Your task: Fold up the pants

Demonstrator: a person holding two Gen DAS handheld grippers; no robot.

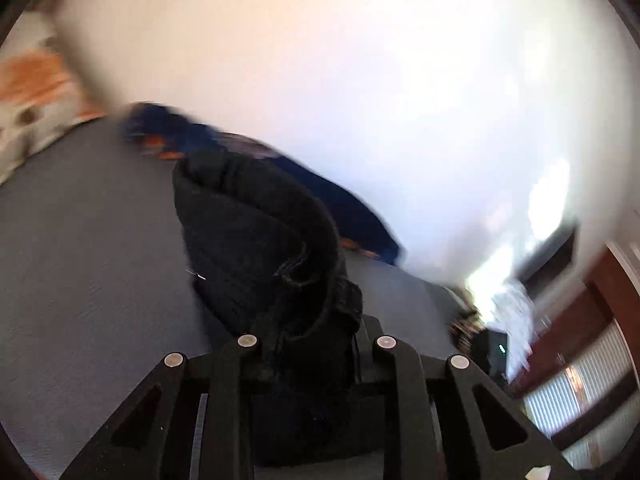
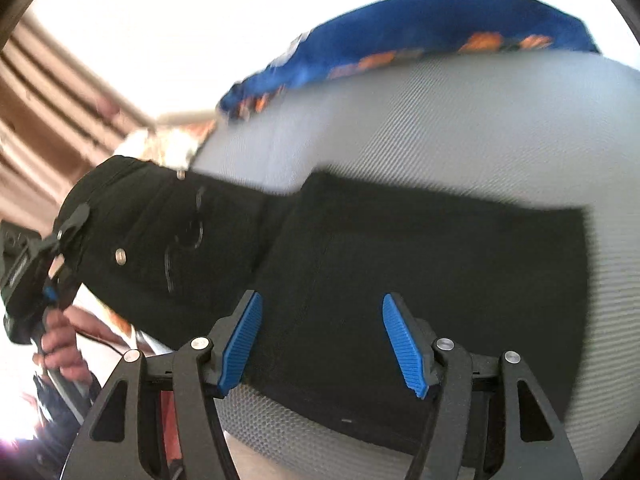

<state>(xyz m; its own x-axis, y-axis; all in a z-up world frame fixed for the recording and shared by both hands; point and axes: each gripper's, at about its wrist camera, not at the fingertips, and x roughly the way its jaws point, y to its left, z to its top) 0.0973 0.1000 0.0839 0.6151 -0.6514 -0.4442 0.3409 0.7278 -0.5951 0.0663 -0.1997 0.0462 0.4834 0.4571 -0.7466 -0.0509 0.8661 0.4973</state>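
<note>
The black pants (image 2: 440, 264) lie partly flat on the grey textured surface (image 2: 480, 120). Their left end, with a metal button, is raised off it. My left gripper (image 1: 316, 320) is shut on a bunched fold of the pants (image 1: 256, 232), and the cloth hides its fingertips. The right wrist view shows that gripper (image 2: 68, 220) at the far left, with a hand (image 2: 60, 344) on its handle. My right gripper (image 2: 322, 298) hovers open over the flat part of the pants. Its blue pads (image 2: 240, 344) stand apart and press on nothing.
A blue cloth with orange print (image 2: 400, 32) lies at the far edge of the grey surface, also seen in the left wrist view (image 1: 360, 212). A white and orange pillow (image 1: 32, 88) sits far left. Window blinds (image 1: 580, 400) and a white wall stand behind.
</note>
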